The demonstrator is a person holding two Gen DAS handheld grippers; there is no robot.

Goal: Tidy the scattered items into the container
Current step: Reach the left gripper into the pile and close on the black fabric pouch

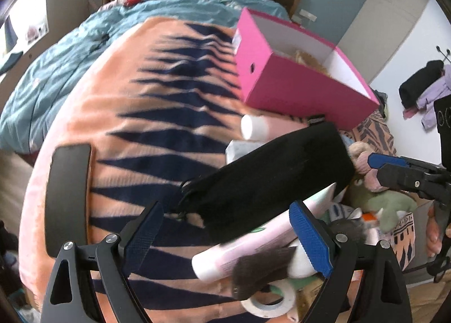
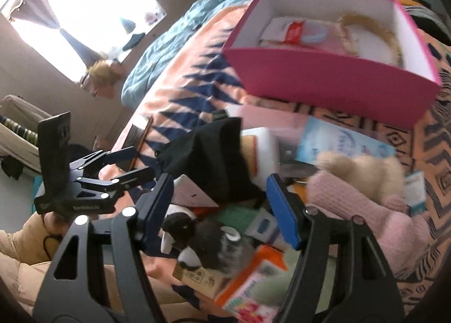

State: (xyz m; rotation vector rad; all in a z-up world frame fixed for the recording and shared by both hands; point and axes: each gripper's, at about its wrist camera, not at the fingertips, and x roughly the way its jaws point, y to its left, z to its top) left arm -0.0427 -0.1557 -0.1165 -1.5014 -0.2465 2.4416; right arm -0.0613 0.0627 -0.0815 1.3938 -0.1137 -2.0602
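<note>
The pink box (image 2: 332, 80) sits on the bed (image 1: 118, 114), already holding a few things, with a heap of clutter just before it. A black pouch (image 1: 270, 182) lies atop the heap. The left gripper (image 1: 229, 238) hovers by the pouch, fingers wide and empty; the right gripper (image 2: 222, 207) is likewise spread above a plush (image 2: 197, 241). To take the pouch, I'd close across its narrow width, clear of the pink tube (image 1: 248, 249) beneath.
</note>
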